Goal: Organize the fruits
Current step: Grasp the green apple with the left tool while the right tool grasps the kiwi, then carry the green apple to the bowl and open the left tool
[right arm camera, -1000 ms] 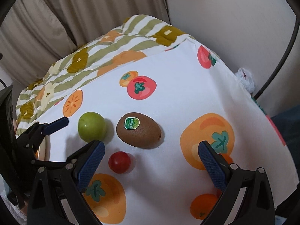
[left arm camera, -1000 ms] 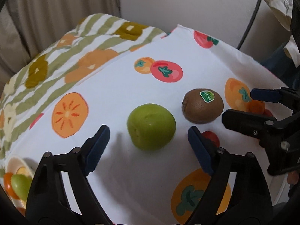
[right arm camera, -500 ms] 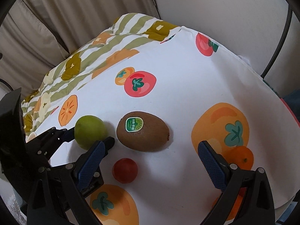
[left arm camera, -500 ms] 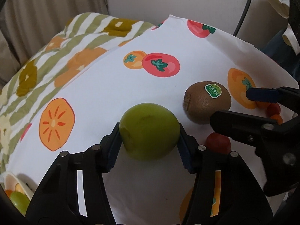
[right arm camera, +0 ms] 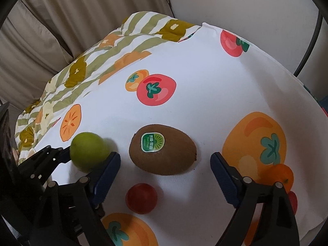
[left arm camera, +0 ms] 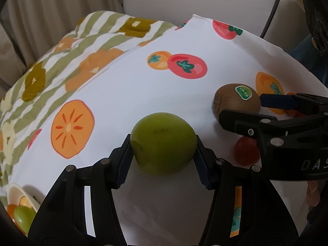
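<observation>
Fruit-print tablecloth (left arm camera: 131, 94) is spread over the whole surface. On it, the green fruit (left arm camera: 163, 142) is clamped between the left gripper (left arm camera: 162, 162) pads. The right gripper (right arm camera: 165, 171) is spread wide around the kiwi (right arm camera: 164, 149), not touching. A bowl (left arm camera: 15, 192) is caught only by the left view, a small orange (right arm camera: 280, 174) only by the right. The red fruit (right arm camera: 141, 197) is seen just beside the kiwi.

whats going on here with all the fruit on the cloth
A person is sorting fruit with two handheld grippers. The left gripper is shut on the green fruit, which looks to be just off the fruit-print cloth. The right gripper is open, its fingers either side of the kiwi without touching it. A small red fruit sits nearby, and a bowl holding fruit is at the left.
</observation>
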`<state>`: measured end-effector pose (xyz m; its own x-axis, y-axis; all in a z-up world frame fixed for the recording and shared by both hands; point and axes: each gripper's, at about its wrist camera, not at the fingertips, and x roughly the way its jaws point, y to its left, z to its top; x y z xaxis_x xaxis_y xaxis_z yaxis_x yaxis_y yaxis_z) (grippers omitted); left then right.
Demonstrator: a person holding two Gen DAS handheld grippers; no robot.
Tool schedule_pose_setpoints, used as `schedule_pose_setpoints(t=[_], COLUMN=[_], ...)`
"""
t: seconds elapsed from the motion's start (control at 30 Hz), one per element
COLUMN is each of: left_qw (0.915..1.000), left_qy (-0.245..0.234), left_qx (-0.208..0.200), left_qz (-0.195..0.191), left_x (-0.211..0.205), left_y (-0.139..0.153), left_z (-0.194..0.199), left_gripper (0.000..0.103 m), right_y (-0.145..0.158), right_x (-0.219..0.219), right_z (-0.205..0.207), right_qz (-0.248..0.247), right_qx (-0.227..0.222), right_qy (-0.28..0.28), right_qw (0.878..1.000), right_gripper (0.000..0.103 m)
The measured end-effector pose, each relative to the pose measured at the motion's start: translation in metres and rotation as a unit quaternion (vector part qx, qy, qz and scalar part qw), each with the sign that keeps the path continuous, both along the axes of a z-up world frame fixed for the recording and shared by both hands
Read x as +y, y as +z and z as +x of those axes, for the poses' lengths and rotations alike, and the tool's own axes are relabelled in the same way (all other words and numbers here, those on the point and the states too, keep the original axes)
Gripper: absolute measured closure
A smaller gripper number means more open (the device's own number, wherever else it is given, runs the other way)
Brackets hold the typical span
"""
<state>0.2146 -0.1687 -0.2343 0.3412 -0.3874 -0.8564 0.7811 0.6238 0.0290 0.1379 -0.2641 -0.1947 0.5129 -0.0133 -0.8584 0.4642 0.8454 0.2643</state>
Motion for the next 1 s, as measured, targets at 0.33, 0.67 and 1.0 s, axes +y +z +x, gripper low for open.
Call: schedule_pose_setpoints(t=[0.33, 0.67, 1.0], left_qw=[0.9996, 0.9984, 0.9968], left_qy=[0.029, 0.055, 0.079], left_qx=[0.006, 0.011, 0.000], left_qz=[-0.001, -0.003, -0.015], left_x=[0.016, 0.025, 0.035], left_y=[0.000, 0.002, 0.024], left_z=[0.003, 0.007, 0.005], left_gripper=[0.044, 0.044, 0.044], right_y=[-0.005, -0.006, 0.011], right_x=[0.010, 0.012, 0.015], right_z=[0.013, 0.013, 0.010], right_qz=[-0.024, -0.052, -0.048], right_qx=[0.005, 0.007, -0.010], right_qy=[-0.003, -0.004, 0.016], right_qw=[1.000, 0.999, 0.999], right_gripper=[0.028, 0.039, 0.040])
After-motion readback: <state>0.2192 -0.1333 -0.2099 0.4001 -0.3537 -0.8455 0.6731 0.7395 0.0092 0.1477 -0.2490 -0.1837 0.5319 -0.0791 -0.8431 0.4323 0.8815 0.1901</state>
